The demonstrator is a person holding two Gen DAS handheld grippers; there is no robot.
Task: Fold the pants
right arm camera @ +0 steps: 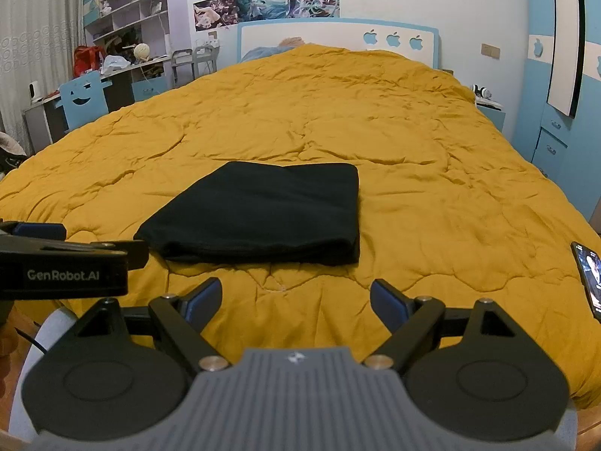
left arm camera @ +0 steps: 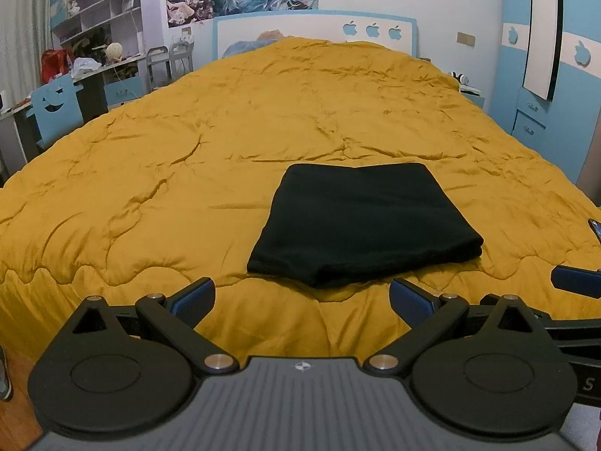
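Observation:
The black pants lie folded into a compact, flat rectangle on the mustard-yellow quilt, near the foot of the bed. My left gripper hangs open just short of the bundle's near edge, nothing between its blue-padded fingers. My right gripper is also open and empty, a little in front of the pants and slightly to their right. Each view catches the other gripper at its side edge; neither touches the cloth.
A phone with a lit screen lies on the quilt at the right edge. A desk with a blue smiley chair and shelves stand left of the bed. Blue wardrobe on the right; headboard at the far end.

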